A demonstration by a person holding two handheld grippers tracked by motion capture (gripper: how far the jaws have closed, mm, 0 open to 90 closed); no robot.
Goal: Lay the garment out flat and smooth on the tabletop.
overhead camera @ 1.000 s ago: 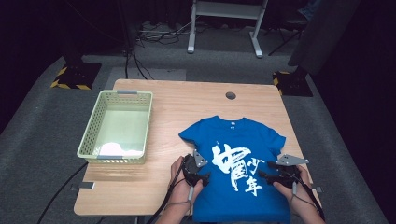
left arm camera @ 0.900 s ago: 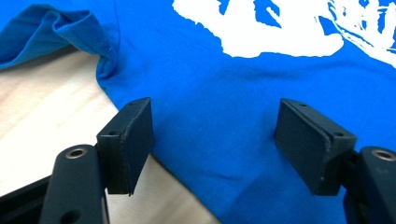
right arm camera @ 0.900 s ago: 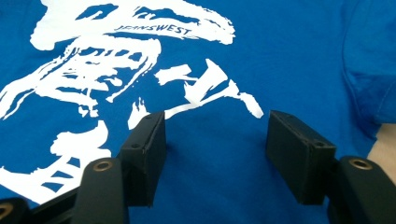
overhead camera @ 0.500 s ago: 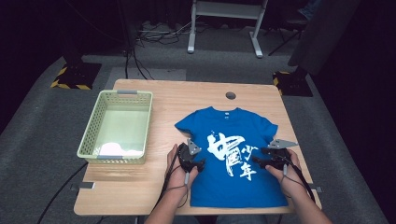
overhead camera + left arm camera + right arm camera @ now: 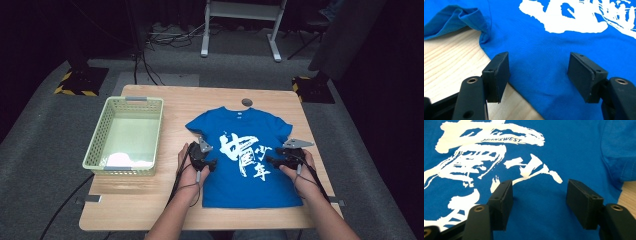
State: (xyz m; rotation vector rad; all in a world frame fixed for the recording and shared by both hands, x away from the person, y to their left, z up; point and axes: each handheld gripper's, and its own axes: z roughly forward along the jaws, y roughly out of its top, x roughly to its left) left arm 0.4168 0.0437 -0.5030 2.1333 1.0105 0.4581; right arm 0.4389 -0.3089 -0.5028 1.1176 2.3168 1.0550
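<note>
So the blue t-shirt [image 5: 240, 155] is lying flat on the wooden table [image 5: 150, 200], right of the green basket [image 5: 127, 135]. Left gripper [image 5: 204, 161] sits over its left edge, jaws apart after just closing a little, gripping nothing. Right gripper [image 5: 274, 161] hangs over the right side, jaws apart too.

Light comes from overhead, straight onto the desk [image 5: 150, 200]; floor & room beyond its far edge are dim, nearly black at the corners. High view is soft, low-res, w/ grainy dark areas. Basket [image 5: 100, 145] bottom glares white near its front wall. Gripper views are bright & sharp mid-frame; shirt [image 5: 544, 50] print blows out white, short soft shadows under the jaws.
</note>
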